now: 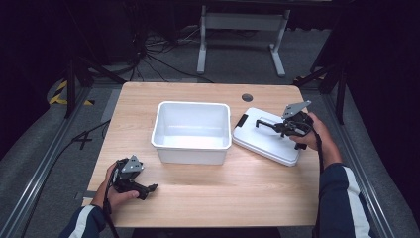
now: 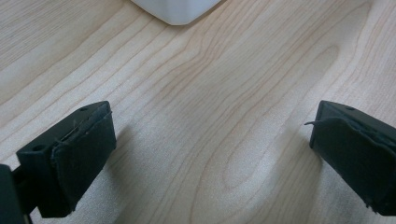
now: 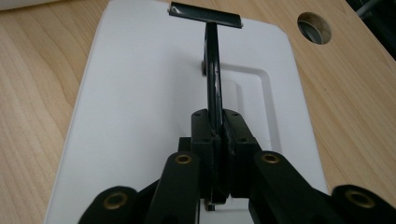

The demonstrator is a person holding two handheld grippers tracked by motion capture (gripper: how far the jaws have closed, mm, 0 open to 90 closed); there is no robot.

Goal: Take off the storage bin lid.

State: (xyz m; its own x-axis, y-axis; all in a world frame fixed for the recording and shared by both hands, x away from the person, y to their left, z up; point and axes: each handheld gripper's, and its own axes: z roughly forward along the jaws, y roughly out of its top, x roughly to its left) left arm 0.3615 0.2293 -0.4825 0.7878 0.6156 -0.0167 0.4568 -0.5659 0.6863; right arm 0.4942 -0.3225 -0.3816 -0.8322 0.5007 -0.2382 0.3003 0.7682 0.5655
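An empty white plastic bin (image 1: 191, 131) stands in the middle of the wooden table (image 1: 237, 188). To its right lies a flat white lid (image 1: 267, 144) with a thin black handle (image 1: 265, 123) raised over it. My right gripper (image 1: 280, 127) is shut on that handle. In the right gripper view the jaws (image 3: 216, 123) pinch the handle (image 3: 212, 70) edge-on above the lid (image 3: 140, 93). A black clip (image 3: 205, 15) sits at the lid's far end. Near the table's front left, my left gripper (image 1: 151, 188) rests open. Bare wood lies between its fingers (image 2: 210, 154).
A round cable hole (image 1: 246, 97) is in the table behind the lid. A corner of the bin (image 2: 177, 9) shows ahead of the left gripper. Metal desk legs (image 1: 242, 39) and cables lie on the floor beyond the table. Bare wood stretches in front of the bin.
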